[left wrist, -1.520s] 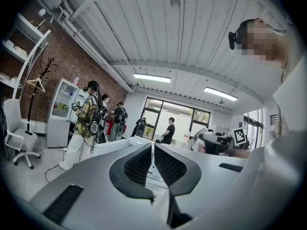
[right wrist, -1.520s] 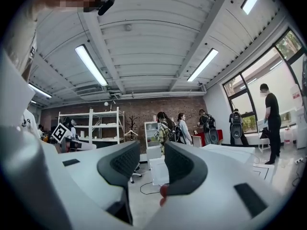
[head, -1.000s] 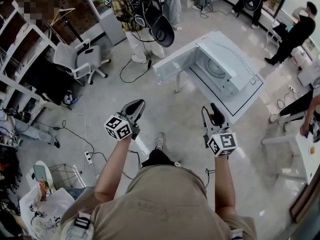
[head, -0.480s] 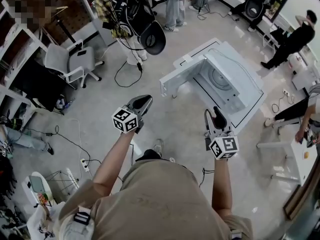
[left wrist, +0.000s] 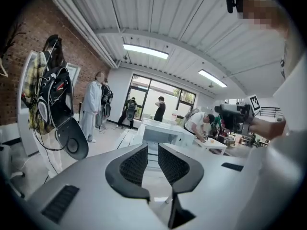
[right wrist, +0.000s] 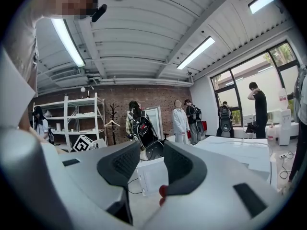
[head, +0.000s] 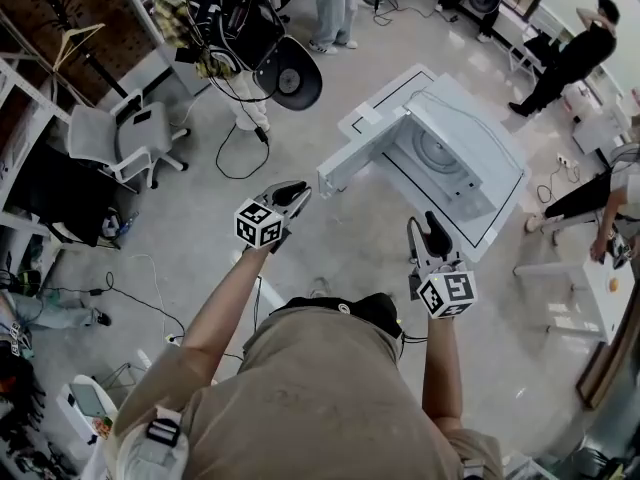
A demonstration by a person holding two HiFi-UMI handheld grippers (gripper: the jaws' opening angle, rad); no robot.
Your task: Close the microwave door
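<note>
White microwave (head: 445,158): sitting on the white tabletop (head: 480,230) ahead of the person (head: 320,398), its open inside showing a round turntable (head: 437,153).
Door (head: 360,153): standing swung out to the left, a flat, smooth white slab with hard edges; not yet closed.
What is changing: the person is standing closer than a second ago. The left gripper (head: 290,196) is reaching further forward, now just short of the door's free end in the head view.
What that is meaning: the approach looks to be ending, and a push on the door's outer face is probably coming next. No contact is showing yet.
Left jaws: standing narrowly apart, dark ribbed pads (left wrist: 135,164) facing each other, gripping nothing.
Right gripper (head: 430,230): hanging lower, apart from the microwave. Its jaws are sitting a little apart and empty, with the white door panel showing beyond them.
Floor (head: 330,238): pale and glossy.
</note>
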